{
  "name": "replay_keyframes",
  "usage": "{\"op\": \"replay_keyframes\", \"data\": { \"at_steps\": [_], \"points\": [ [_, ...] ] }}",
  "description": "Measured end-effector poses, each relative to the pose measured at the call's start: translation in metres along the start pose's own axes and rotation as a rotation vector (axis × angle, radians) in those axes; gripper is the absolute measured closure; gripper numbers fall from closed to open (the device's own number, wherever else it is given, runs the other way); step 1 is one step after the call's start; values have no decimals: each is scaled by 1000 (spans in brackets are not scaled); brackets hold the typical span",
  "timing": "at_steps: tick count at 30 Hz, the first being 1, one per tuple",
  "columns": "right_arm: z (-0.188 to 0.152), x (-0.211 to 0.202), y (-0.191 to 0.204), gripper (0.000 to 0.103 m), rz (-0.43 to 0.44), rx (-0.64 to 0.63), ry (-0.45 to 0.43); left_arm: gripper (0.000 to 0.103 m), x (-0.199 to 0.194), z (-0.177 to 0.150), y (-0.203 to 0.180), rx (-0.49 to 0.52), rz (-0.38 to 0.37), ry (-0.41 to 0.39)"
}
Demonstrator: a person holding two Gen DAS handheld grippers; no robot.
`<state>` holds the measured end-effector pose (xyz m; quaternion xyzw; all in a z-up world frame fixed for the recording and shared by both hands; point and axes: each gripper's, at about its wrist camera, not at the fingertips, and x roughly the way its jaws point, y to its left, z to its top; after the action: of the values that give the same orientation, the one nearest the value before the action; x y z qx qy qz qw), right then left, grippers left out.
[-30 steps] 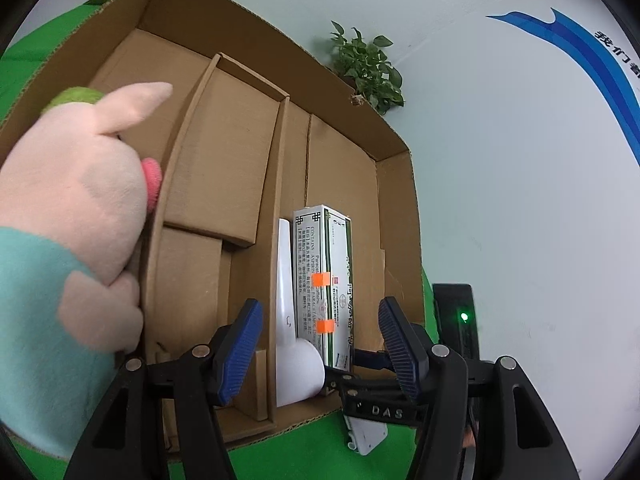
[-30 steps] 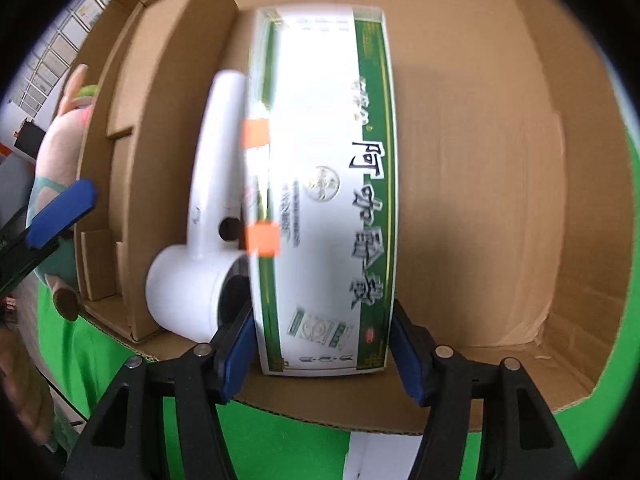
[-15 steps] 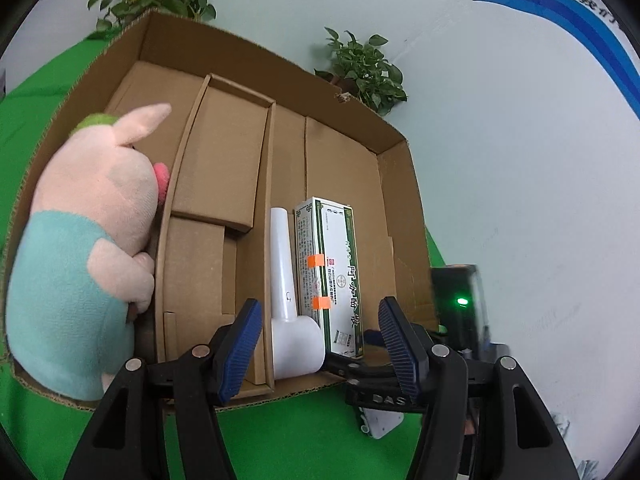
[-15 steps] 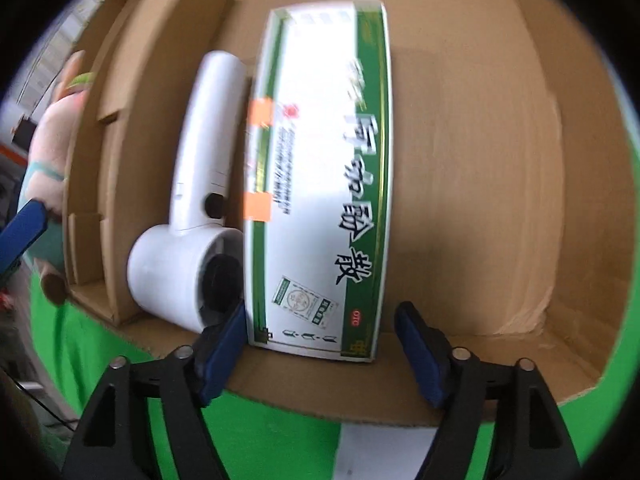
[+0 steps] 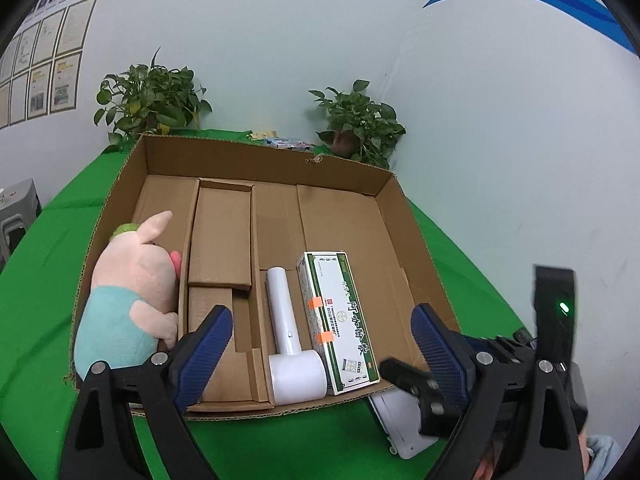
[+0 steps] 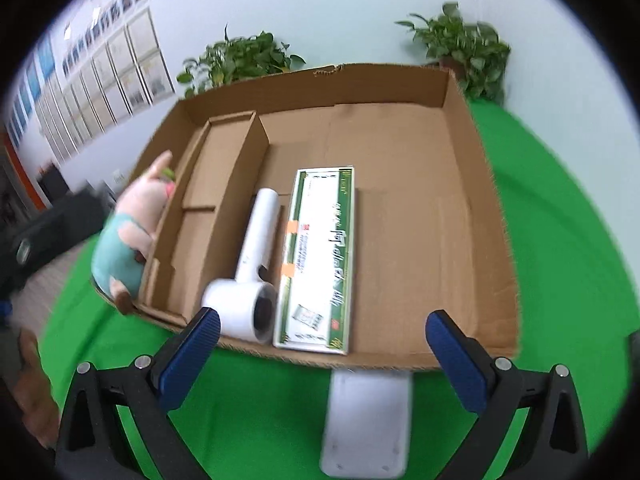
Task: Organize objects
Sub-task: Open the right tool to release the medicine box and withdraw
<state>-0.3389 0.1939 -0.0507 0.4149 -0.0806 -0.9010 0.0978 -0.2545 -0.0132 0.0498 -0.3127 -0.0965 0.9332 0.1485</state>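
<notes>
A shallow cardboard box lies on a green table. Inside it are a green-and-white medicine carton, a white hair dryer to its left, and a pink plush pig in a teal shirt in the far-left slot. My left gripper is open and empty above the box's near edge. My right gripper is open and empty, just in front of the box.
Cardboard dividers split the box's left half. A white flat device lies on the green cloth before the box. Two potted plants stand behind it by the wall.
The right gripper has opened, let go of the medicine carton, and pulled back out of the box. The left gripper has drawn back and up, so the whole box shows.
</notes>
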Motion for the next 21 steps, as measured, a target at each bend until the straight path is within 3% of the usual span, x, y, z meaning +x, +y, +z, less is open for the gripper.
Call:
{"op": "replay_keyframes", "data": {
  "at_steps": [2, 4, 7, 8, 9, 11, 14, 20, 21],
  "points": [
    [2, -1, -39, 1, 62, 55, 29, 12, -3, -1, 1, -11, 13, 7],
    [-5, 7, -49, 1, 136, 109, 57, 12, -3, -2, 3, -24, 19, 14],
    [-15, 15, -44, 2, 103, 104, 89, 12, -1, -2, 7, -22, 42, 17],
    [-15, 22, -45, 7, 102, 108, 106, 12, 0, -1, 9, -23, 47, 17],
    [-19, 29, -43, 20, 101, 104, 125, 12, -1, -1, 11, -26, 49, 16],
    [-21, 36, -37, 34, 95, 81, 149, 12, -3, -2, 16, -33, 54, 16],
    [-27, 39, -28, 47, 102, 57, 165, 12, -3, -2, 21, -41, 59, 16],
    [-33, 39, -24, 47, 100, 81, 168, 12, 0, -7, 21, -23, 49, 26],
    [-34, 37, -24, 42, 101, 88, 171, 12, -1, -8, 21, -17, 50, 24]
  ]
}}
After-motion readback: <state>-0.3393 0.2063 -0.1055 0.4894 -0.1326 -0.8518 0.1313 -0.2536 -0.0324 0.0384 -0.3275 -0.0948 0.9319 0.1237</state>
